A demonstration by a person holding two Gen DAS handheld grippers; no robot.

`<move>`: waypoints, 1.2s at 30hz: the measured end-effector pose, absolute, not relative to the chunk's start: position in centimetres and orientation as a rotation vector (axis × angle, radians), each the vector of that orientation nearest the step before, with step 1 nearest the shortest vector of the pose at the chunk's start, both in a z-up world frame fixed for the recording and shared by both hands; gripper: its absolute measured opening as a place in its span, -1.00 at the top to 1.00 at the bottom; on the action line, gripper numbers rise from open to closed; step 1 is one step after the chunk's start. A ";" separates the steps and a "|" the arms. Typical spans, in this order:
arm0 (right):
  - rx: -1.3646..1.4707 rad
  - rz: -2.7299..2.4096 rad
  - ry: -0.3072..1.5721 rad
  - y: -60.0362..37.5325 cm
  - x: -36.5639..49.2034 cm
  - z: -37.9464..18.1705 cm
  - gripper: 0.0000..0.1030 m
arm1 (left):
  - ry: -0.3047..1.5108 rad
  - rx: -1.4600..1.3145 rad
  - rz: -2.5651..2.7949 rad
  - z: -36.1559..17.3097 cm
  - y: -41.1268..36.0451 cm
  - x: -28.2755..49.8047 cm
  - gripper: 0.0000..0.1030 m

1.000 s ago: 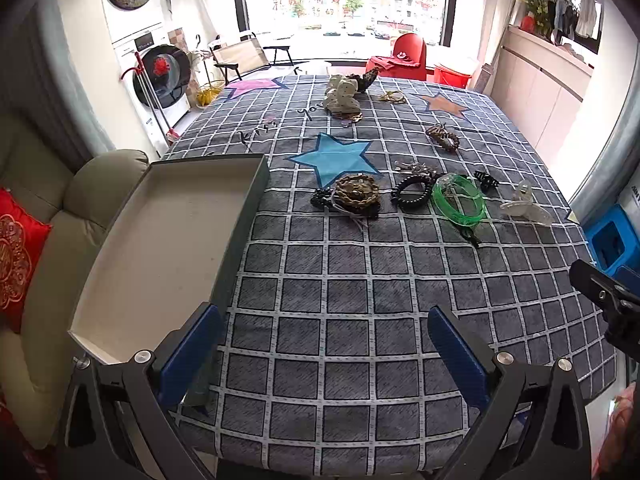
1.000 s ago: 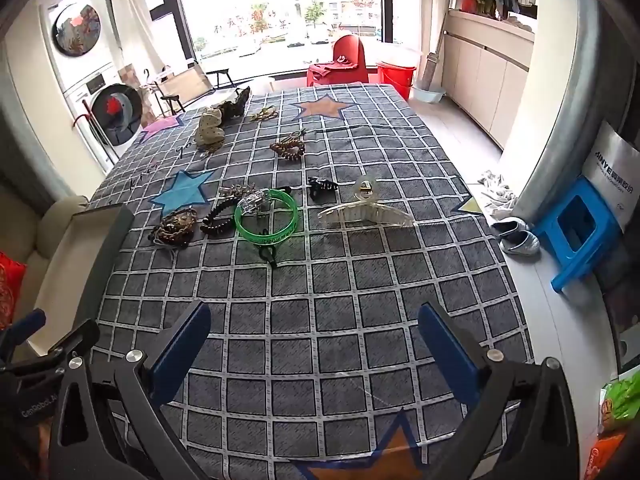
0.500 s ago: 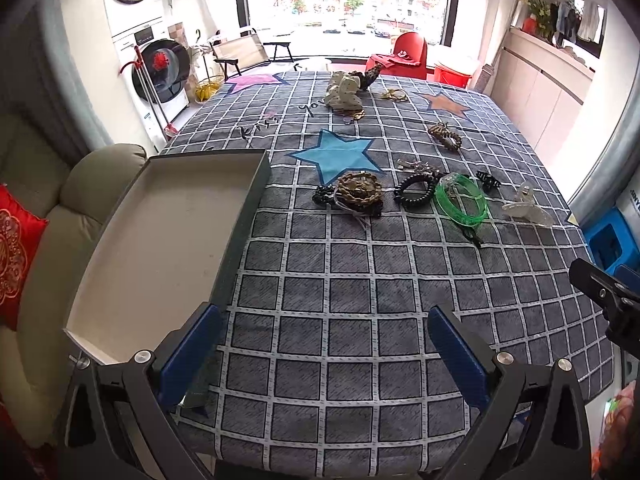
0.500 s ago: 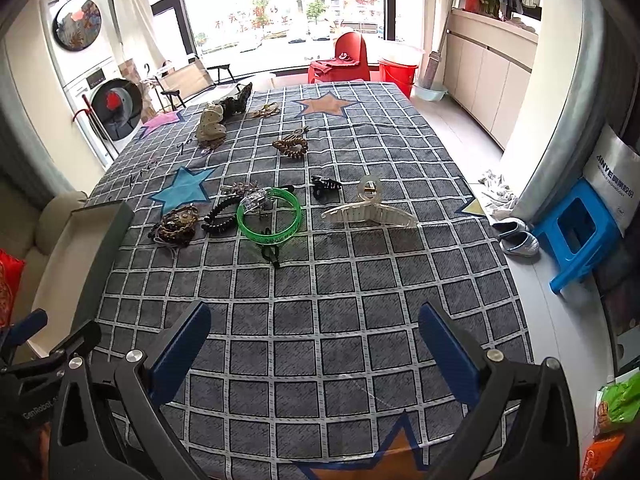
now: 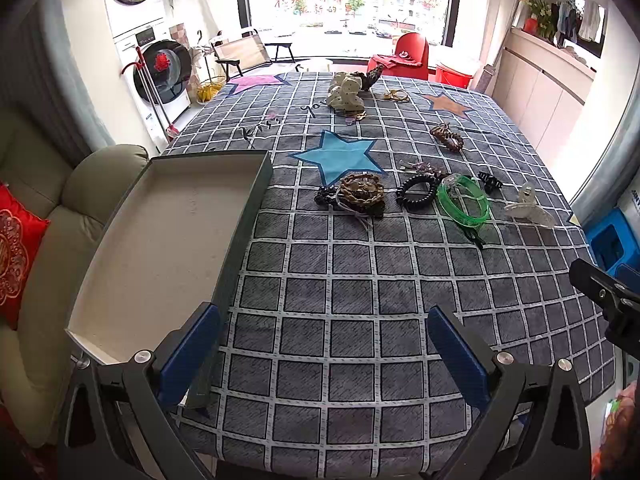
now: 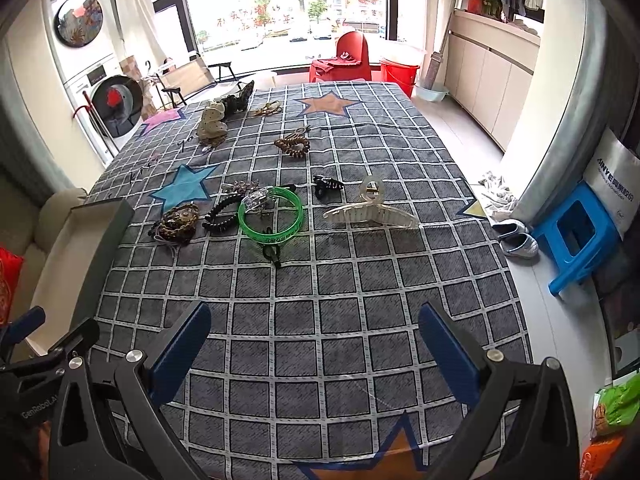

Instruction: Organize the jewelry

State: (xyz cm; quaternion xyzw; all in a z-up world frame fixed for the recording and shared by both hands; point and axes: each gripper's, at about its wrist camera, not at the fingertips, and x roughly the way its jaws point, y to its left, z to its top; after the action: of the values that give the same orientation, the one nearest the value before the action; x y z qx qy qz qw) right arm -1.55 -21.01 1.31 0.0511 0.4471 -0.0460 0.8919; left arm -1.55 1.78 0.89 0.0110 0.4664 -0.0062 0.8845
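Note:
Jewelry lies in a row across the checked tablecloth: a brown beaded bracelet pile (image 5: 362, 192) (image 6: 178, 219), a black coil tie (image 5: 416, 192) (image 6: 222, 216), a green bangle (image 5: 464, 205) (image 6: 271, 214), a small black claw clip (image 5: 490, 181) (image 6: 327, 185) and a large clear claw clip (image 5: 530, 211) (image 6: 372, 210). An open grey box (image 5: 160, 240) (image 6: 76, 248) sits at the table's left edge. My left gripper (image 5: 324, 356) is open and empty over the near cloth beside the box. My right gripper (image 6: 314, 354) is open and empty, well short of the row.
Farther back lie a brown coil bracelet (image 5: 448, 136) (image 6: 294, 146), a cream scrunchie (image 5: 346, 92) (image 6: 212, 124) and a gold piece (image 5: 396, 96). A beige sofa with a red cushion (image 5: 18, 236) is left of the table. A blue stool (image 6: 576, 236) stands on the right.
Both grippers have drifted slightly, so the view rises a little over the table. Nothing on the table has moved. Both grippers stay open.

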 end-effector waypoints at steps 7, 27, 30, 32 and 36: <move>0.103 -0.097 0.930 -21.1 -1.4 1.2 -1.00 | 0.969 0.029 -0.014 0.9 1.7 -1.5 -1.00; 0.106 -0.101 0.941 -21.3 -0.8 0.9 -1.00 | 0.976 0.031 -0.005 0.4 1.8 -1.2 -1.00; 0.105 -0.098 0.945 -21.2 -0.6 0.8 -1.00 | 0.980 0.029 -0.002 0.2 1.8 -1.0 -1.00; 0.106 -0.096 0.948 -21.2 -0.4 0.7 -1.00 | 0.982 0.032 -0.003 0.1 1.7 -0.8 -1.00; 0.107 -0.097 0.948 -21.2 -0.3 0.6 -1.00 | 0.981 0.038 -0.004 0.1 1.5 -0.7 -1.00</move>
State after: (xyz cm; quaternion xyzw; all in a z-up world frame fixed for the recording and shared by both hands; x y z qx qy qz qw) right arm -0.32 -21.18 0.63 0.0515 0.4562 -0.0467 0.8872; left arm -0.72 1.47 0.09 0.0181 0.4709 -0.0021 0.8820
